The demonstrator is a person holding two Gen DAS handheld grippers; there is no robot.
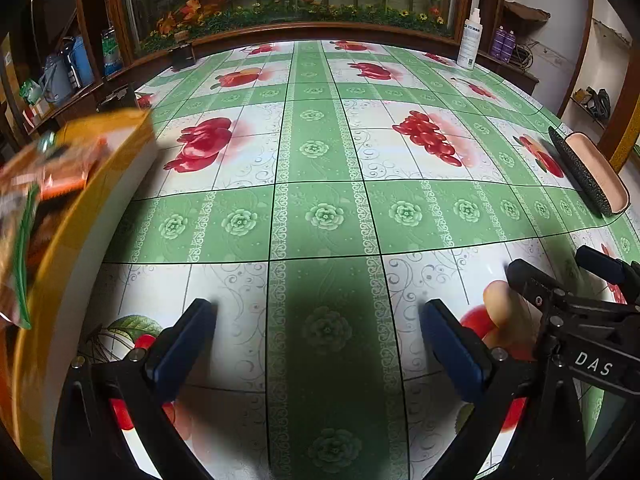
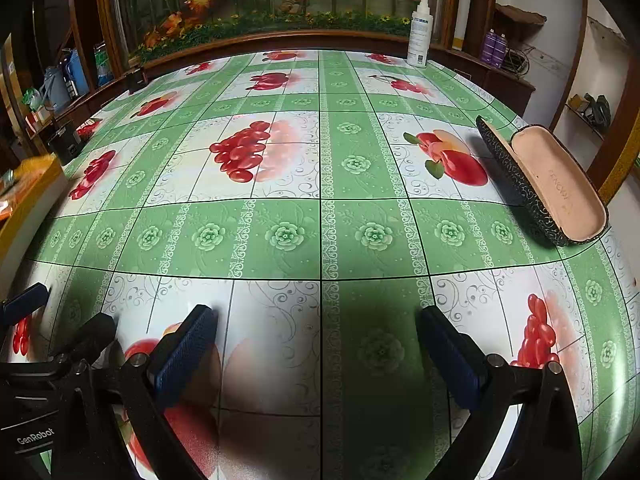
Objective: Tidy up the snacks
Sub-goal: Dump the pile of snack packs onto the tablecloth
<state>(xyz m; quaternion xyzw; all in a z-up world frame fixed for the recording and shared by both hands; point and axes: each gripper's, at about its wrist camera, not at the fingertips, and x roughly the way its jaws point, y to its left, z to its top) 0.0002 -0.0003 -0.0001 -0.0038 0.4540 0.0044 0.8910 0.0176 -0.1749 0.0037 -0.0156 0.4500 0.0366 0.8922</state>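
Oilcloth covers the whole table (image 2: 320,236), glossy and printed in green floral bands crossed with white squares of red fruit, ruled by thin black lines. Both grippers hover low over its near edge, side by side. The left gripper (image 1: 320,322) holds its two blue, rubbery-looking pads spread wide with nothing between them, only bare cloth. The right gripper (image 2: 318,328) is likewise splayed and empty, its finely ribbed blue pads mounted on angular black arms. At the far left stands a yellow-rimmed box (image 1: 100,208) with a pale side wall, and the snack packets (image 1: 44,176) sit inside it, a blurred jumble of orange, green and white wrappers. Over on the right lies an open glasses case (image 2: 556,184), oblong with rounded ends, its outside dark with a fine scrolling pattern and its lining smooth and peach-coloured. A tall white spray bottle (image 2: 419,34) stands upright at the table's far edge, against a dark wooden frame (image 2: 280,38) that bounds a glass panel full of orange artificial flowers and green stems.
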